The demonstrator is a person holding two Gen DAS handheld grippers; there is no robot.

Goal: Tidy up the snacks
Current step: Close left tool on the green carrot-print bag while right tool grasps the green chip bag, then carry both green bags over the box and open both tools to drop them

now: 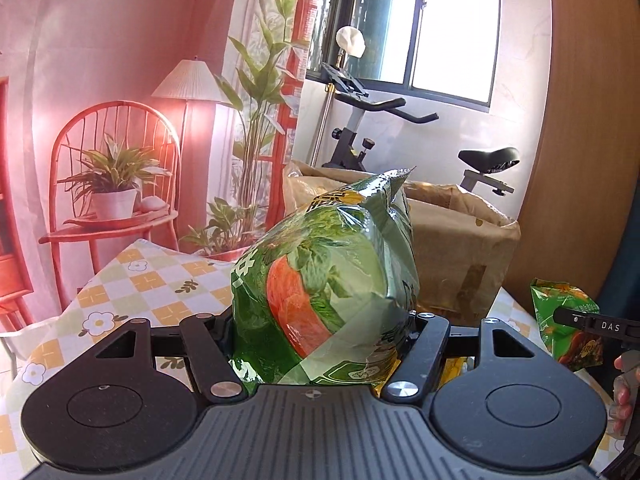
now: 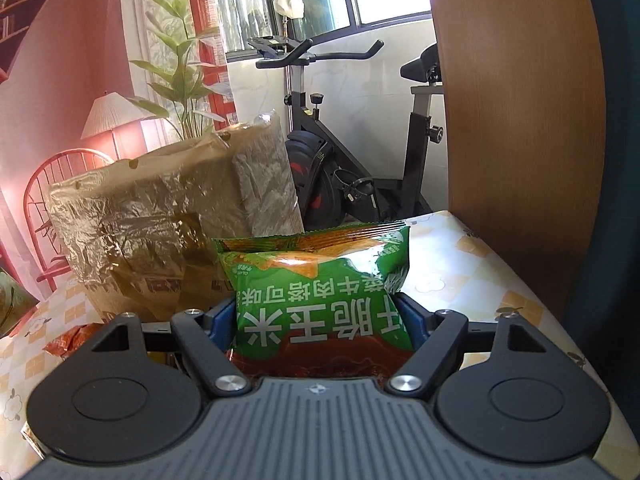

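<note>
A puffy green snack bag point(image 1: 328, 264) printed with lettuce and tomato stands upright between the fingers of my left gripper point(image 1: 320, 320), which is shut on it and holds it above the table. My right gripper point(image 2: 320, 312) is shut on a green corn-chip bag point(image 2: 316, 276) with white lettering, its blue pads pressing both sides. That second bag point(image 1: 560, 312) and a finger of the right gripper point(image 1: 592, 325) show at the right edge of the left wrist view. An open brown paper bag point(image 1: 452, 240) point(image 2: 160, 220) stands just behind both snacks.
The table has a checked flower-print cloth point(image 1: 152, 280) point(image 2: 460, 272). An orange snack packet point(image 2: 68, 340) lies at the paper bag's foot. An exercise bike point(image 2: 340, 152) stands beyond the table, and a wooden panel point(image 2: 520, 100) rises on the right. A person's fingers point(image 1: 624, 396) show at the far right.
</note>
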